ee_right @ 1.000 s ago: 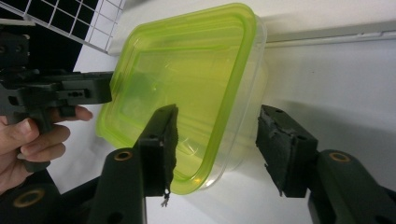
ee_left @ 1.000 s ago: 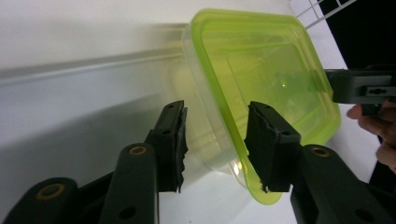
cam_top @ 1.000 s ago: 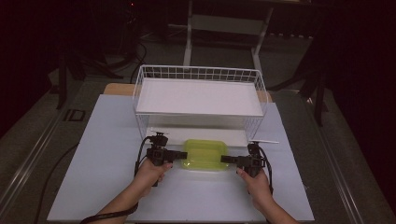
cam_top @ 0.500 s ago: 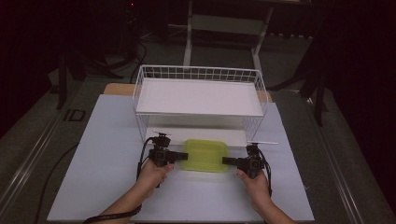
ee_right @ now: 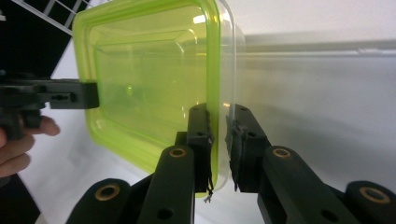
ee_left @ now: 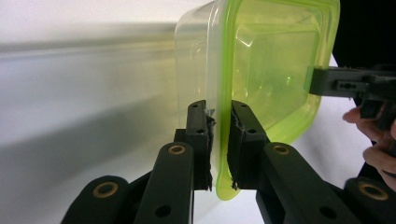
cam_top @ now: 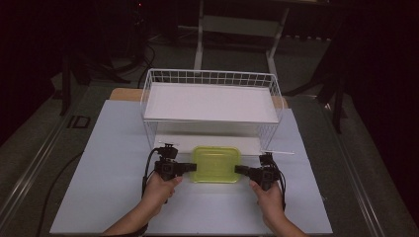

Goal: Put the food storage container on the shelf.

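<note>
A clear plastic container with a yellow-green lid (cam_top: 216,164) sits between my two grippers, just in front of the white wire rack (cam_top: 210,79). My left gripper (cam_top: 193,168) is shut on the left rim of the container (ee_left: 275,60), its pads pressed on both sides of the lid's edge. On the opposite rim my right gripper (cam_top: 238,170) is shut the same way, and the container (ee_right: 149,79) stretches away from its jaws. Each gripper view shows the other gripper gripping the far side: the right gripper (ee_left: 327,84) and the left gripper (ee_right: 88,95).
The wire rack carries a white shelf board (cam_top: 210,101) with an open space beneath it, directly behind the container. Everything rests on a white table top (cam_top: 99,163). Dark stands and cables lie on the floor beyond.
The container and both grippers have shifted slightly toward the near edge of the table, and the lid looks a little larger. Both grips are unchanged.
</note>
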`<state>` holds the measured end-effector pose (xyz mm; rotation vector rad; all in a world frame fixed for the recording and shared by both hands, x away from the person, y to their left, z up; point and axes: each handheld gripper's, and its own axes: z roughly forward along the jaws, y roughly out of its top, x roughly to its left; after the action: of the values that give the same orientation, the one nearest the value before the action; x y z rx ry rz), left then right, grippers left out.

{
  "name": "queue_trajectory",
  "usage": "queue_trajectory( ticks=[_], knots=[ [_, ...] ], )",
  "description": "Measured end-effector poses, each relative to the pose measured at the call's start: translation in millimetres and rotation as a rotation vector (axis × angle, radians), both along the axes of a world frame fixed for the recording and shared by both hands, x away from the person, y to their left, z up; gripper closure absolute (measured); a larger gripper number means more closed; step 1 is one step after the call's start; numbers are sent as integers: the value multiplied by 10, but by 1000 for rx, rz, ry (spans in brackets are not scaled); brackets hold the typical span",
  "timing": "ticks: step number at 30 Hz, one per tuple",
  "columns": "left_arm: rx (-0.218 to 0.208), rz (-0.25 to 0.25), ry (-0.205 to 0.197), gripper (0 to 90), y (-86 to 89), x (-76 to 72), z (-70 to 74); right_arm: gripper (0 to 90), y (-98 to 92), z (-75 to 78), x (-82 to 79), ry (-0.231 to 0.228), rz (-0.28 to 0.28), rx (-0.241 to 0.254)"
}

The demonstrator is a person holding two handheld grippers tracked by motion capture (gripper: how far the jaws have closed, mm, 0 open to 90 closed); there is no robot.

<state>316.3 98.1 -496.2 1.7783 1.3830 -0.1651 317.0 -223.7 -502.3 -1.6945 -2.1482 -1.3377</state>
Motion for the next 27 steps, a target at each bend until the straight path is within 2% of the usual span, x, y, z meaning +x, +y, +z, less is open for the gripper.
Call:
queue_trajectory(
  ticks=[8, 12, 16, 23, 27],
  knots=[
    [-29, 48, -64, 806, 118, 80, 110, 804, 93, 179, 53, -65, -7, 34],
    [-33, 75, -82, 805, 148, 112, 133, 804, 151, 242, 119, -86, -9, 23],
    [-31, 99, -100, 804, 185, 174, 138, 803, 211, 249, 193, -96, -16, 14],
    [-25, 136, -107, 800, 219, 291, 67, 803, 305, 205, 326, -114, -34, -3],
    [-25, 140, -103, 800, 226, 352, 4, 802, 343, 146, 391, -111, -44, -22]
  ],
)
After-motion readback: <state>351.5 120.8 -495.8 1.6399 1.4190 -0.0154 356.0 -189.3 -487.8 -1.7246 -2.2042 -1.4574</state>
